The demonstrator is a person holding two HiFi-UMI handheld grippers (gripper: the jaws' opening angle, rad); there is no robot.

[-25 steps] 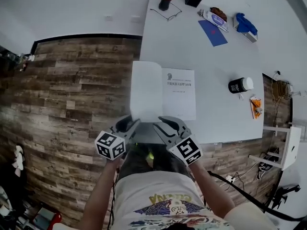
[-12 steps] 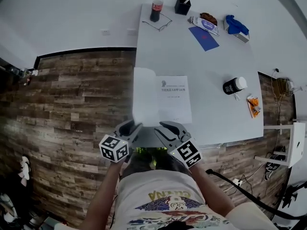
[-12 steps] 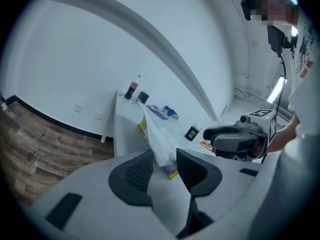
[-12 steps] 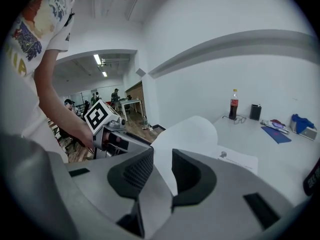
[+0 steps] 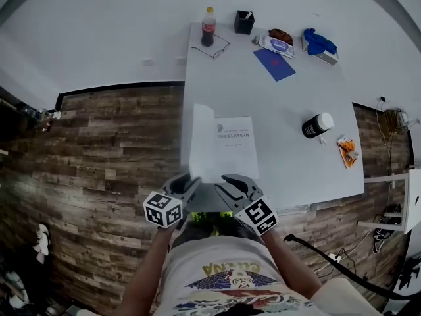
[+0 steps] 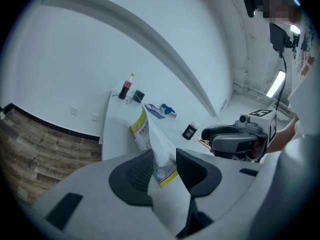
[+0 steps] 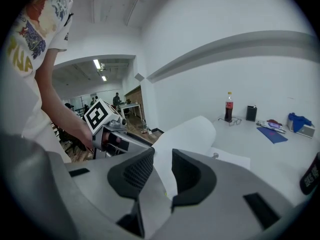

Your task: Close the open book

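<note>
An open book lies on the white table, its printed right page flat and its left half lifted and curling over. Both grippers sit at the book's near edge. My left gripper is shut on the raised left half; in the left gripper view the yellow-striped cover and pages run between the pads of the left gripper. My right gripper is shut on a white page, which bends away past the right gripper.
At the table's far end stand a cola bottle, glasses, a black box, a blue sheet and a blue cloth. A black jar and an orange packet lie right. Wooden floor borders the left edge.
Both grippers have risen at the book's near edge. The left half of the book has come up from almost flat and now stands steeper and narrower in the head view.
</note>
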